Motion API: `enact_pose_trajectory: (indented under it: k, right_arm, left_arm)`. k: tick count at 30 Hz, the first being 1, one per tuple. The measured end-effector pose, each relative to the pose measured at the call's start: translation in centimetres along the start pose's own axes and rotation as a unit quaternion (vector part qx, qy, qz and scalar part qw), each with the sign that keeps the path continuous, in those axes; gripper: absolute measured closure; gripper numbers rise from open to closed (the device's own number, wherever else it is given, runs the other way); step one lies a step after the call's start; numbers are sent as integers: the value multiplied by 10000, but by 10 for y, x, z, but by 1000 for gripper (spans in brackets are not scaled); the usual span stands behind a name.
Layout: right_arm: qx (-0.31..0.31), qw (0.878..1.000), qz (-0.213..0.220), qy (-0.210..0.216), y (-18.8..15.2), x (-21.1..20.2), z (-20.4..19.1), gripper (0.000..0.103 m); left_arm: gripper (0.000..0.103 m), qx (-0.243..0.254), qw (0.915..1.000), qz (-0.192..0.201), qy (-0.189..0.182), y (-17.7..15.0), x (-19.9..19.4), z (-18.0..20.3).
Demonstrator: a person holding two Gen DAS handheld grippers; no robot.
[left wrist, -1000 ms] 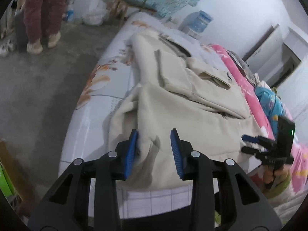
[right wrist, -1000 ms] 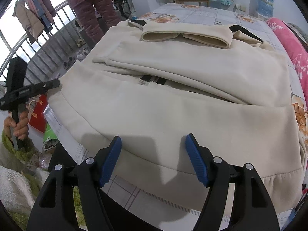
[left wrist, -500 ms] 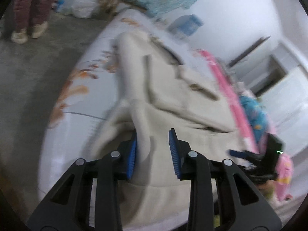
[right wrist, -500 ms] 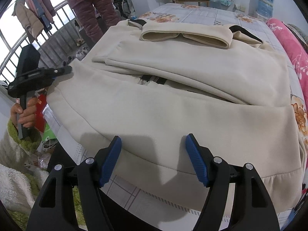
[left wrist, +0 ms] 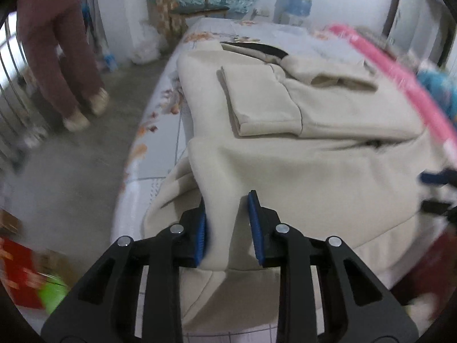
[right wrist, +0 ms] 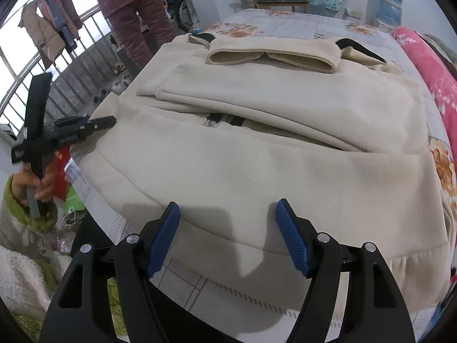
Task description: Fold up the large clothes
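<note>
A large cream jacket (left wrist: pixel 314 154) lies on the bed with its sleeves folded across the body; it fills the right wrist view (right wrist: pixel 271 143). My left gripper (left wrist: pixel 227 225) is at the jacket's near left hem corner, jaws partly open with a raised ridge of cloth between them, not pinched tight. It also shows in the right wrist view (right wrist: pixel 94 123) at the left edge of the jacket. My right gripper (right wrist: pixel 228 237) is wide open and empty just short of the near hem; its fingers (left wrist: pixel 431 177) show blurred at the right of the left wrist view.
The bed (right wrist: pixel 300 25) has a floral sheet. A pink quilt (right wrist: pixel 428 65) runs along its right side. A person in maroon clothes (right wrist: pixel 134 14) stands by a railing at the far left. A wooden chair (left wrist: pixel 182 3) and a water bottle (left wrist: pixel 295 3) stand beyond the bed.
My left gripper has moved in onto the jacket's left hem corner and swung its view toward the bed's length; cloth now rises between its jaws. The right gripper has stayed still and open.
</note>
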State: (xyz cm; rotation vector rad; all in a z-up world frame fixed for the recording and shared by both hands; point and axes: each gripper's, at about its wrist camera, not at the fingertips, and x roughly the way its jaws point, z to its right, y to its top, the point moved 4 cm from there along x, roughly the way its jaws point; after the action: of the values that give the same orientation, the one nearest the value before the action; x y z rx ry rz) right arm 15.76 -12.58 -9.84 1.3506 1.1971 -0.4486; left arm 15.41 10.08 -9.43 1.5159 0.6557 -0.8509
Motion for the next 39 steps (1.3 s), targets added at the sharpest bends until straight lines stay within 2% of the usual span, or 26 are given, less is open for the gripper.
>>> enact_pose_trajectory:
  k: [4,10,14,17,23,26,33,37,39]
  right_arm:
    - [315,9992,170,-152,-14,-20,17,35]
    - [1089,9903,551,-670,-34,-57,74,49]
    - [1551,9812,798,-826,-30,-72,114,61]
    - [1527,9798,917,-910,-14,-70,129,63]
    - [1477,9782,798,-1225,9,-49,152,66]
    - [1677,9767,696,-1147,4,-45,164,72]
    - [1831,9794,351,-778,-10,-47,158,72]
    - [1765,9795,336,-911,-3,-45,157,73]
    - [1627,9804,318,-1064,1,-42,153,76]
  left_arm:
    - [81,457,9967,90,667,-3,-3,15]
    - [81,616,9932,114,976,-4,-4,18]
    - [81,622,9927,94,1032,-6,-7,20]
    - [81,608,9924,45,1072,-5,-6,21]
    - [81,543,9922,15,1125,-3,-3,22]
    - [81,530,9922,12,1132,-3,-3,23]
    - [81,522,9925,-3,1110,-3,-2,23]
    - [81,523,9924,-2,1110,-3,-2,23]
    - [81,520,9925,-8,1107,-3,-2,23]
